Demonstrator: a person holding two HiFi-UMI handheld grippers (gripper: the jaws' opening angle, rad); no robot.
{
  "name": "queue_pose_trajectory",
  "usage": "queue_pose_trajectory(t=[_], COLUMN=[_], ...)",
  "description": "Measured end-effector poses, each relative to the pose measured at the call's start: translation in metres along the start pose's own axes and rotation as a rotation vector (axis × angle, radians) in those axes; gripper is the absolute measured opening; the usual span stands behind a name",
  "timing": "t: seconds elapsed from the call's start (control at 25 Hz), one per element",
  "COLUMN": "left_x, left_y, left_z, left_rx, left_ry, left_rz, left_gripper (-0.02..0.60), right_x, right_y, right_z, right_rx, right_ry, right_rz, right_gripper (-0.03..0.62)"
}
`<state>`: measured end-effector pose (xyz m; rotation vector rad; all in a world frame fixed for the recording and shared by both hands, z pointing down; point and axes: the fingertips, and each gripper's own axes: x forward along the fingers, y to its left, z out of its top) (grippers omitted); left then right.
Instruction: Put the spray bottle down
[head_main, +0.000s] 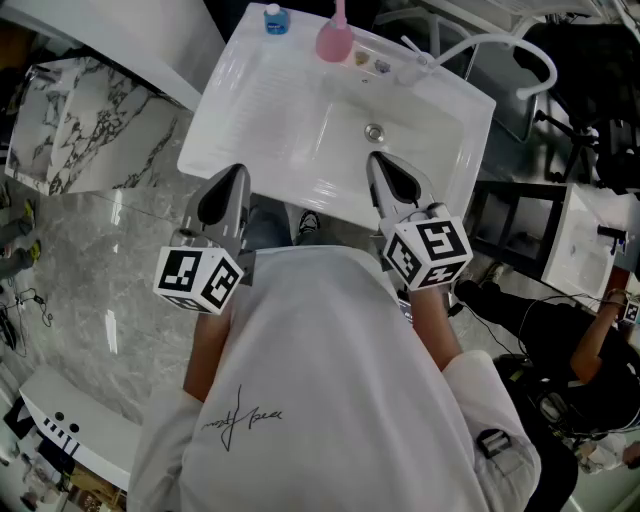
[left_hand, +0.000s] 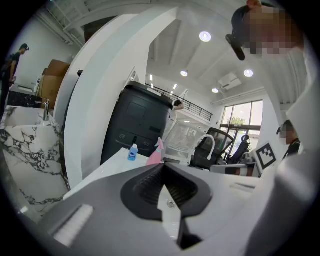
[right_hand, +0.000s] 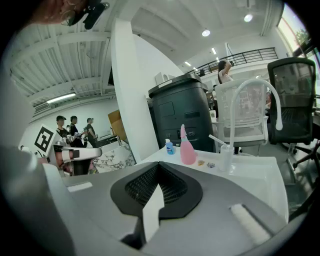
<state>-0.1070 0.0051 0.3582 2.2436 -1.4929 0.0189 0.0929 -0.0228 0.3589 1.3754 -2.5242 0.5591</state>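
Note:
The pink spray bottle (head_main: 334, 38) stands upright on the back ledge of the white sink (head_main: 230, 110), with nothing holding it. The left gripper view shows the bottle (left_hand: 155, 155) just beyond the jaw tips, and in the right gripper view the same bottle (right_hand: 187, 149) stands far ahead. My left gripper (head_main: 236, 176) hovers at the sink's front left edge, its jaws together and empty. Over the basin's front edge, my right gripper (head_main: 377, 160) is shut with nothing in it. Both point toward the back ledge, well short of the bottle.
A small blue bottle (head_main: 275, 19) stands left of the spray bottle. A curved white faucet (head_main: 480, 45) rises at the back right, with a drain (head_main: 373, 131) mid-basin. A marble slab (head_main: 80, 120) lies left, a dark bin (right_hand: 180, 115) behind, and a person (head_main: 590, 350) at right.

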Motion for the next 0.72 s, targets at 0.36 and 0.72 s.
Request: queue_pose_trajectory(t=[0.36, 0.72], left_x=[-0.0003, 0.0030], left_y=[-0.0006, -0.0030], left_z=[-0.0012, -0.0025], left_rx=[-0.008, -0.005], left_ry=[0.006, 0.005], left_rz=[-0.003, -0.007], left_gripper=[0.054, 0.054], right_x=[0.0013, 0.0048], right_y=[0.0020, 0.0022], right_z=[-0.0027, -0.0029], right_rx=[0.015, 0.009], right_ry=[0.016, 0.014], right_rz=[0.005, 0.004], right_gripper=[-0.005, -0.005])
